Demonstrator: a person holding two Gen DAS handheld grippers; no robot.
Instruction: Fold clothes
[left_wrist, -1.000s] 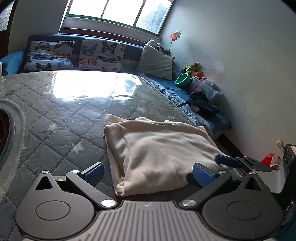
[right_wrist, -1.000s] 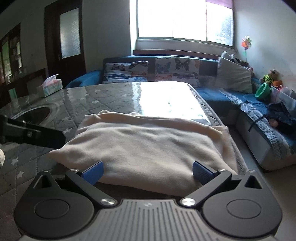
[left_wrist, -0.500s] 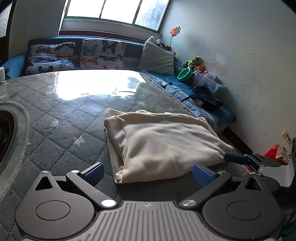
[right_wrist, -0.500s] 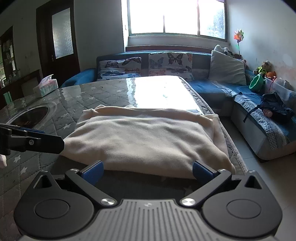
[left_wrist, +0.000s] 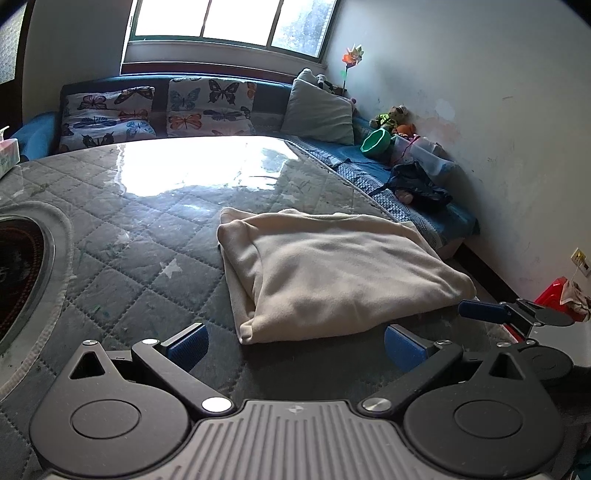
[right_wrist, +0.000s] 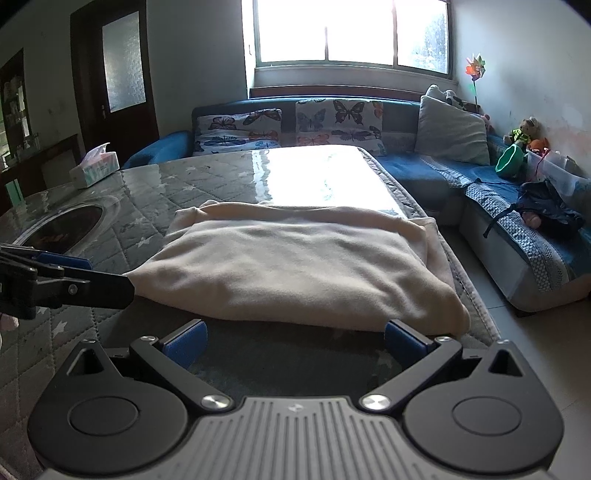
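A cream garment (left_wrist: 332, 269) lies folded into a thick rectangle on the grey quilted table top (left_wrist: 147, 229), close to the table's right edge. In the right wrist view the same garment (right_wrist: 295, 266) fills the middle. My left gripper (left_wrist: 295, 343) is open, held back from the garment's near corner with nothing between its blue pads. My right gripper (right_wrist: 295, 341) is open too, just short of the garment's near edge. The right gripper's fingers (left_wrist: 484, 310) show at the right of the left wrist view; the left gripper's fingers (right_wrist: 74, 280) reach in from the left of the right wrist view.
A round dark inset (left_wrist: 18, 273) sits in the table at the left. A tissue box (right_wrist: 94, 170) stands at the far left corner. A blue sofa (right_wrist: 443, 177) with butterfly cushions, a green bowl (left_wrist: 375, 142) and dark clothes wraps the back and right.
Both grippers have drawn back from the folded garment, which now lies a little farther from the fingers. The garment itself has not moved.
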